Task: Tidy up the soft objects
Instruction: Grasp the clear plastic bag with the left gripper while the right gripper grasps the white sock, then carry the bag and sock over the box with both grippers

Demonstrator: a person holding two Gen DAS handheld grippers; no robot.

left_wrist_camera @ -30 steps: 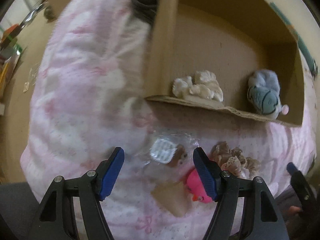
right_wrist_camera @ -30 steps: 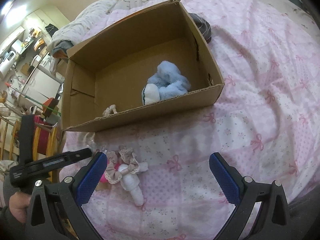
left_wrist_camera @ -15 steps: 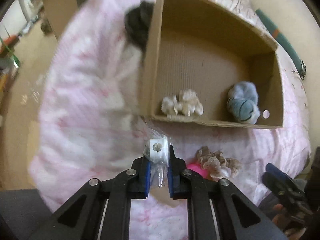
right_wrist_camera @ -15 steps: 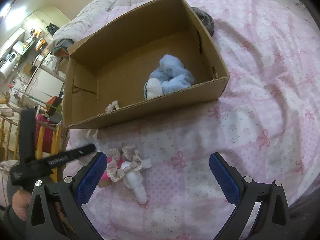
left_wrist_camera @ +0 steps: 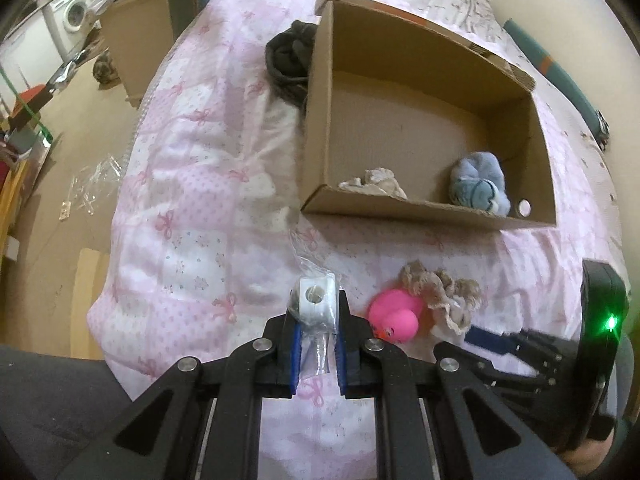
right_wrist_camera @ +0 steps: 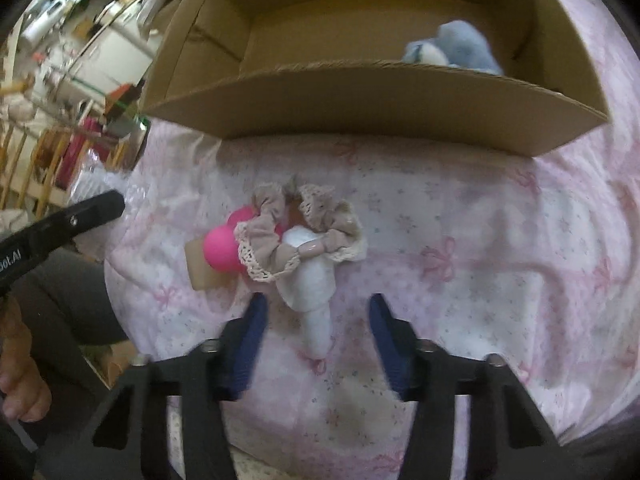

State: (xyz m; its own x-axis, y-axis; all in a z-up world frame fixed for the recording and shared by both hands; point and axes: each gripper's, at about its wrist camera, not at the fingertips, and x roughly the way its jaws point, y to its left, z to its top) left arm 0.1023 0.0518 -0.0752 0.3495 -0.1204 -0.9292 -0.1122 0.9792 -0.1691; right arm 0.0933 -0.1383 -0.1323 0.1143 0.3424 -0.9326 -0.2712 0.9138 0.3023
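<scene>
My left gripper [left_wrist_camera: 318,310] is shut on a clear plastic packet [left_wrist_camera: 316,300] with a white header card, held just above the pink quilt. To its right lie a pink rubber duck [left_wrist_camera: 394,314] and beige lace scrunchies [left_wrist_camera: 440,288]. In the right wrist view, my right gripper [right_wrist_camera: 316,312] points down over a white soft toy [right_wrist_camera: 314,280]. Its jaws are closing, and the toy's narrow end lies between them, untouched by the pads. The scrunchies [right_wrist_camera: 304,216] and the duck [right_wrist_camera: 224,248] lie against the toy. Behind, a cardboard box [left_wrist_camera: 420,210] holds a blue plush [left_wrist_camera: 478,180] and a cream scrunchie [left_wrist_camera: 376,184].
A dark garment [left_wrist_camera: 290,56] lies against the box's left wall. The quilt [left_wrist_camera: 192,208] drops off at the left to a floor with plastic wrappers [left_wrist_camera: 92,184]. A beige tag [right_wrist_camera: 198,268] sits under the duck. A person's hand [right_wrist_camera: 20,376] holds the left gripper's handle.
My left gripper shut on the plastic packet and lifted it off the quilt. My right gripper dropped toward the white toy and its jaws narrowed around it.
</scene>
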